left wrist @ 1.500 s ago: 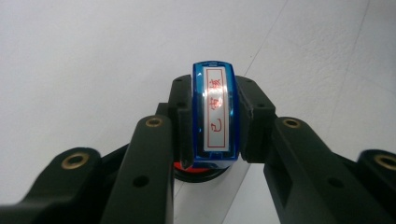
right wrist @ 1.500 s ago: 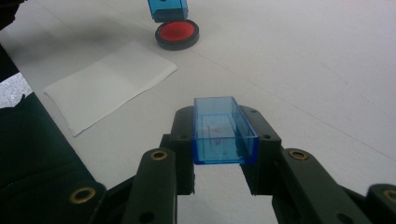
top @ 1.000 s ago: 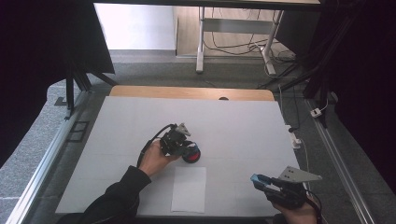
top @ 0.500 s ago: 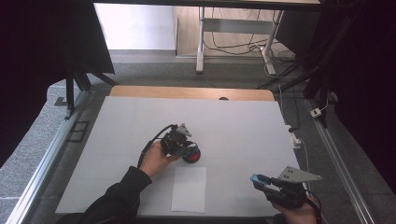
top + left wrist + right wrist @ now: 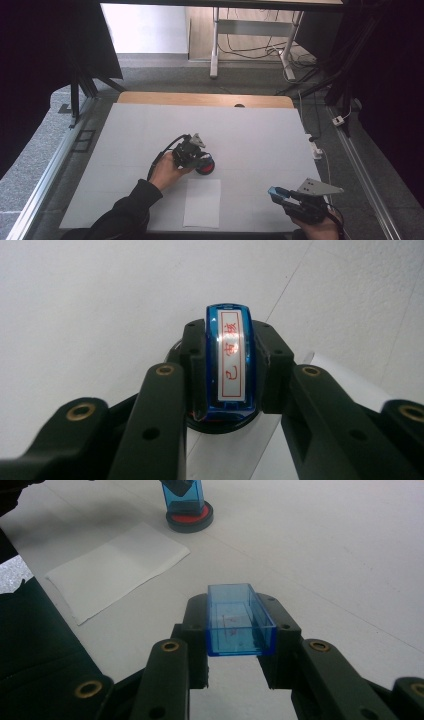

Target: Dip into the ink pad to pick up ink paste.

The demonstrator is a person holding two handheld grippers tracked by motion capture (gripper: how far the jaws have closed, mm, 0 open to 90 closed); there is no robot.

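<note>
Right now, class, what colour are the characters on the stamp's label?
Red, on a white label framed in blue; clearest in the left gripper view.

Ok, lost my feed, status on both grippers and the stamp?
Left gripper shut on blue stamp, pressed on red ink pad. Right gripper shut on blue cap. Paper sheet unobstructed.

Left gripper (image 5: 227, 390): black jaws, brass-ringed screw holes. Right gripper (image 5: 292, 200): grey three-cornered plate on top. Dark sleeve (image 5: 122, 215).

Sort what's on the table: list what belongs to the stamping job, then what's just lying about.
In use:
- blue stamp, clamped in left gripper
- red ink pad under it
- blue stamp cap, held in right gripper
- white paper sheet

Lying about:
- white plug at table's right edge
</note>
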